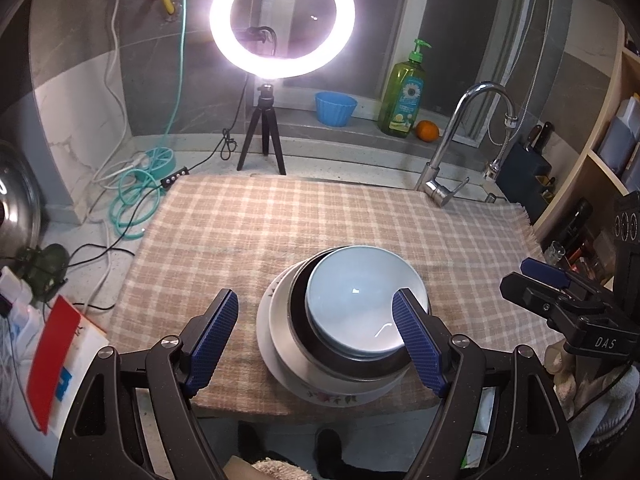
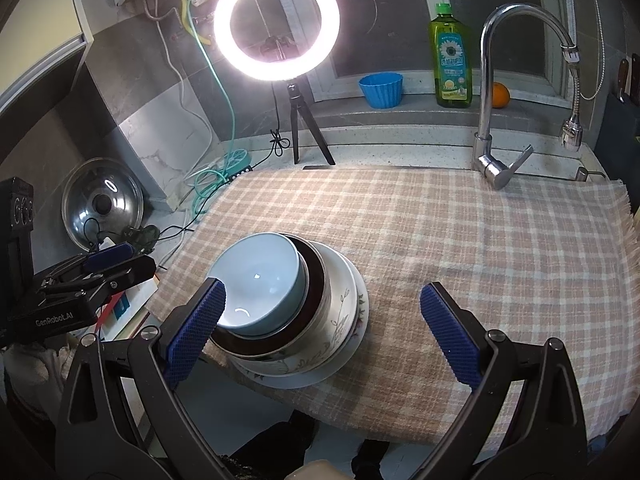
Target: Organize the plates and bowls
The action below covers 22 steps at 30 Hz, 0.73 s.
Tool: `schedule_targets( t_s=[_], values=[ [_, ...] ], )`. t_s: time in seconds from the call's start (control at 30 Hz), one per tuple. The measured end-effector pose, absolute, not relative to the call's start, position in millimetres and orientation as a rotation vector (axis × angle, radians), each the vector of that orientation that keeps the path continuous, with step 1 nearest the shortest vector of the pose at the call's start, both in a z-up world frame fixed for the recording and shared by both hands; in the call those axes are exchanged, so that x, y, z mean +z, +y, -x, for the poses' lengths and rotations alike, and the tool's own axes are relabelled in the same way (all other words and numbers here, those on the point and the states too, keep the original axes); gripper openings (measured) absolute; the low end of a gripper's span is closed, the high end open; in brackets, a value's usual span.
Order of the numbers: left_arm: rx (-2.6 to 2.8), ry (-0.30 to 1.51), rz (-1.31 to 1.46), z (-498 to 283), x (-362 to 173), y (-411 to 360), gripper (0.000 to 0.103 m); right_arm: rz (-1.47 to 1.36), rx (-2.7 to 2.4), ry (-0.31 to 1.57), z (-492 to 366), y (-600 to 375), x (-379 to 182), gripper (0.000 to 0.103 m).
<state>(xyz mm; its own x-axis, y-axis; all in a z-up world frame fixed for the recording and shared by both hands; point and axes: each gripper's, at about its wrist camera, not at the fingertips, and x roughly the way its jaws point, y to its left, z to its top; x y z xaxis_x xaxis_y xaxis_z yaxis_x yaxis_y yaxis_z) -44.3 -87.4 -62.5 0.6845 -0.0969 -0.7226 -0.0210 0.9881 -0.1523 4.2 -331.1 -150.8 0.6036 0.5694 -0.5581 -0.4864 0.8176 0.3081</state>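
Stack sits at near edge of checked cloth (image 2: 460, 240): pale blue bowl (image 1: 362, 300) on top, nested in dark-lined bowl (image 2: 316, 276), then floral dish (image 2: 340, 316), white plate (image 1: 268, 320) at bottom.

Left gripper (image 1: 316, 344) wide open, empty, straddling stack. Right gripper (image 2: 320, 336) wide open too, holding nothing, just right of stack.

Glazed ceramic, I'd guess: stiff, heavy, slippery, chips easily. Best pinch blue bowl's rim wall and lift straight up, not whole pile.

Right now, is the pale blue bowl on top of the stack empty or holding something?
Empty. The pale blue bowl sits upright, topmost in the stack, and its inside shows only bare glaze with light reflections in both wrist views.
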Motion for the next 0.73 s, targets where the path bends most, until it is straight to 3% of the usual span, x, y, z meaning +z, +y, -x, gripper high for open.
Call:
schedule_targets(
  t_s=[0.73],
  values=[
    [-0.039,0.818,0.181,37,-70,-83,0.080,-0.157,0.589,0.735,-6,-328,-163,0.100]
  ],
)
